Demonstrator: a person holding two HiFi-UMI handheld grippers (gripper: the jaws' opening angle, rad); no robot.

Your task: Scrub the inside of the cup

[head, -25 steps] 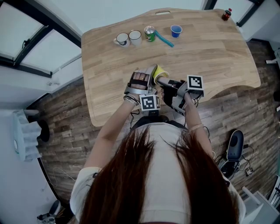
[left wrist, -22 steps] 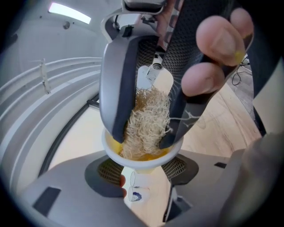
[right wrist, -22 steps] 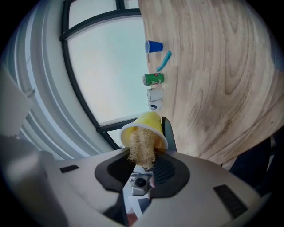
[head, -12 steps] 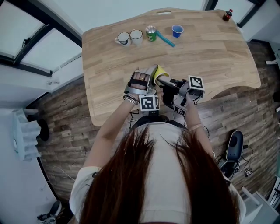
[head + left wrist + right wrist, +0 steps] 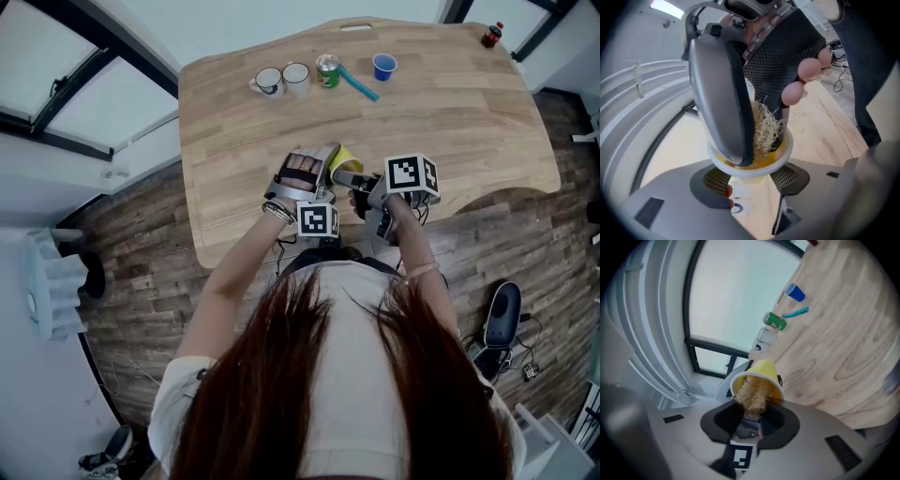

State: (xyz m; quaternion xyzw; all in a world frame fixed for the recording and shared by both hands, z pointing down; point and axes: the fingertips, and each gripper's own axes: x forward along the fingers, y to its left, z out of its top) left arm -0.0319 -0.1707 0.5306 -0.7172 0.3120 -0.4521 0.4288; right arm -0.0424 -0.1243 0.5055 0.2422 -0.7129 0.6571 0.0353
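The left gripper (image 5: 749, 183), jaws wide, clamps the yellow cup (image 5: 788, 149) above the table's (image 5: 450, 103) 6 o'clock edge. At the cup's 3 o'clock, the right gripper (image 5: 751, 420), whose jaws have just been closing, narrowly pinches a straw-coloured scrubber (image 5: 752, 397) pushed into the cup's mouth.

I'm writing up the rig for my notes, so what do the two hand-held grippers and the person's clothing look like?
Both the left gripper and right gripper have smooth grey plastic shells. Each carries a white cube printed with black square markers. The person wears a light short-sleeved top.
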